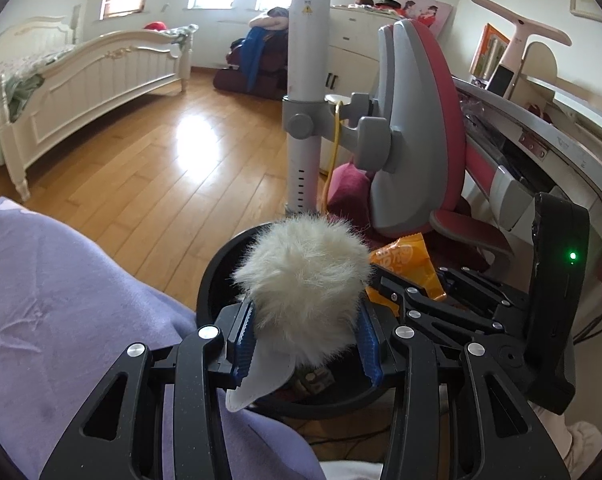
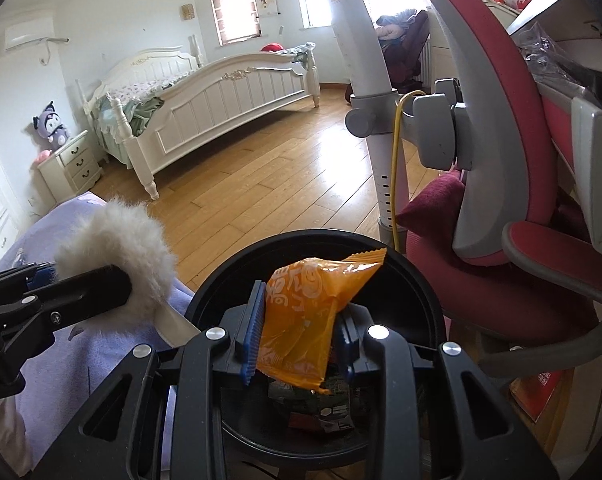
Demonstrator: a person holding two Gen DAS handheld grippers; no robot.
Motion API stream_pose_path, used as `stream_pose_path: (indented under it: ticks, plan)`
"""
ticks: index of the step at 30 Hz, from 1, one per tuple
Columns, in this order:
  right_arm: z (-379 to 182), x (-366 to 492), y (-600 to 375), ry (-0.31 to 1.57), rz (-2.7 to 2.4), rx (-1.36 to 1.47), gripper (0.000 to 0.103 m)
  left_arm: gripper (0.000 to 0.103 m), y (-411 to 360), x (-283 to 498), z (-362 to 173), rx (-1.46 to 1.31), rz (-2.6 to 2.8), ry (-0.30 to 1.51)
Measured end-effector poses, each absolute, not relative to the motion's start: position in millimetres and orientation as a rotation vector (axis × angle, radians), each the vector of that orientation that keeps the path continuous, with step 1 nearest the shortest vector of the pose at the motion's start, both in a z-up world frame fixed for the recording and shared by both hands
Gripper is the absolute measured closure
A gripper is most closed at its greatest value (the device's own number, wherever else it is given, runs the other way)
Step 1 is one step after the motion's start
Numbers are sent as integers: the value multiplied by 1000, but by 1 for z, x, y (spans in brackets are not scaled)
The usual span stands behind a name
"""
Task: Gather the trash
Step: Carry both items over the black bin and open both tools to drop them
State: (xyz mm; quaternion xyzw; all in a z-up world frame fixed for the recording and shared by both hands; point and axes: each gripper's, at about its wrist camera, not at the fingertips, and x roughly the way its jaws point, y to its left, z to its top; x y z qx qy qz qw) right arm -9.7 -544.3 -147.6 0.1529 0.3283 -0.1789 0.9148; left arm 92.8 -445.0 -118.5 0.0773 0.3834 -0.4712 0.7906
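A round black plastic waste bin [image 2: 429,308] fills the lower middle of the right wrist view, with wrappers already lying at its bottom; its stiff rim looks unlikely to give if bumped. Over its left rim, at lower centre of the left wrist view, the left gripper [image 1: 307,330] pinches a fluffy cream-white fur pompom with a flat white tab [image 1: 305,280]. It is probably featherlight and squashy, so a hold across the fur should do. Above the bin's mouth, the right gripper [image 2: 299,332] clamps a crinkly orange foil snack packet [image 2: 305,312] near its lower end. The packet looks light, limp and slippery, best pinched across the flat.
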Motion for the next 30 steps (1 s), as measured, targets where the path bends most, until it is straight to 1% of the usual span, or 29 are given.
stream_pose_path:
  ticks: [11,12,13,14,15,16,17,18,19,27,29,30]
  plan:
    - [-152,-7,-553,688,-379,324,71,60,-455,96,-122,177,-1014,834]
    - [-153,-7,-554,689,-382,326,71,60,-457,96,-122,180,-1014,835]
    - [-153,-7,-555,689,-384,329,68,60,-458,97,-123,186,-1014,834]
    - [-154,-7,-556,693,-387,332,63,58,-460,97,-123,198,-1007,830]
    - [-155,-6,-558,704,-394,336,59,48,-462,97,-122,215,-997,824]
    - [-156,-6,-559,713,-406,341,45,37,-463,96,-120,234,-980,803]
    - [-155,-7,-560,714,-417,345,32,33,-463,95,-117,245,-964,781]
    - [-155,-9,-561,709,-422,350,29,25,-462,94,-113,253,-953,760]
    - [-154,-12,-561,702,-424,354,27,21,-461,93,-109,255,-952,749]
    - [-142,-21,-548,700,-412,345,27,16,-435,75,-79,289,-938,681]
    - [-136,-22,-540,692,-395,337,23,14,-420,70,-72,290,-923,663]
    - [-132,-21,-533,684,-383,329,23,13,-410,68,-69,285,-910,657]
